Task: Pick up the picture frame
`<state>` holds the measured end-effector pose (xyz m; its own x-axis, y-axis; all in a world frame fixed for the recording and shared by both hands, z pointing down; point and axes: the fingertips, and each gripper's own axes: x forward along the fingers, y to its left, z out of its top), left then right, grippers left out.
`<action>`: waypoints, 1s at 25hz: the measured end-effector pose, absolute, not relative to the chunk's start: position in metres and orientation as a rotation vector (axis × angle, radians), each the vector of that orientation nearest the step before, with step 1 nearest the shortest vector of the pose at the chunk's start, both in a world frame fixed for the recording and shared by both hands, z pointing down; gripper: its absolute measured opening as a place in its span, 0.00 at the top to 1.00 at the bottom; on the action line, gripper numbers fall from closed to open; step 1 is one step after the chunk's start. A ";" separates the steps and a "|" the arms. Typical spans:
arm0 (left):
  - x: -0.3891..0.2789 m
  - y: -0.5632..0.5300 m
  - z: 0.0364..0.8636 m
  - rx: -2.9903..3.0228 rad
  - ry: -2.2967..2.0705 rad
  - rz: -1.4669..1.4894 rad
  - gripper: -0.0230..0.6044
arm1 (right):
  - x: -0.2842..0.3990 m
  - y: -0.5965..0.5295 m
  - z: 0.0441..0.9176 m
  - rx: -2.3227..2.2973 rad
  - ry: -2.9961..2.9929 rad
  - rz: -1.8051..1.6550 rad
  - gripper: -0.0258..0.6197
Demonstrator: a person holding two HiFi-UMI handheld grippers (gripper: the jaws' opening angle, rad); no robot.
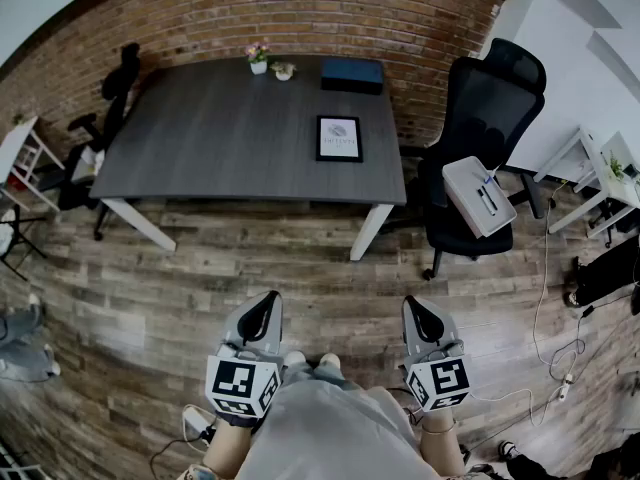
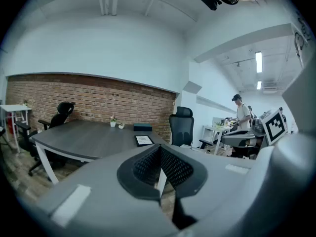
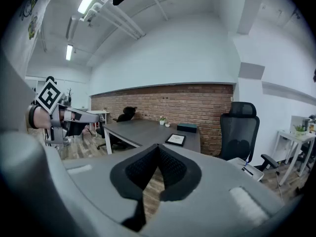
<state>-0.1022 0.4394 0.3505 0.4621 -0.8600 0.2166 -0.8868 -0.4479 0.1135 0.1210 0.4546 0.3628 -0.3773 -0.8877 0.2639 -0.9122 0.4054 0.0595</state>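
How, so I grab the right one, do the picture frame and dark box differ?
The picture frame has a black border round a white print; the dark box is plain blue. The frame lies flat nearer the front edge of the table; the box is thicker, by the brick wall. Both are rectangular.

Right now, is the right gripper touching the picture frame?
Apart. Head view: the picture frame lies on the table; the right gripper, jaws shut, hangs over the floor, short of it.
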 end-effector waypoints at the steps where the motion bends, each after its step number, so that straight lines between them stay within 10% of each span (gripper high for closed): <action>1: -0.101 0.438 0.350 2.497 -1.522 0.184 0.94 | 0.122 0.452 0.362 1.582 -2.422 0.140 0.96; 25: -0.078 0.363 0.369 2.510 -1.460 0.211 0.77 | 0.129 0.370 0.367 1.569 -2.520 0.227 0.73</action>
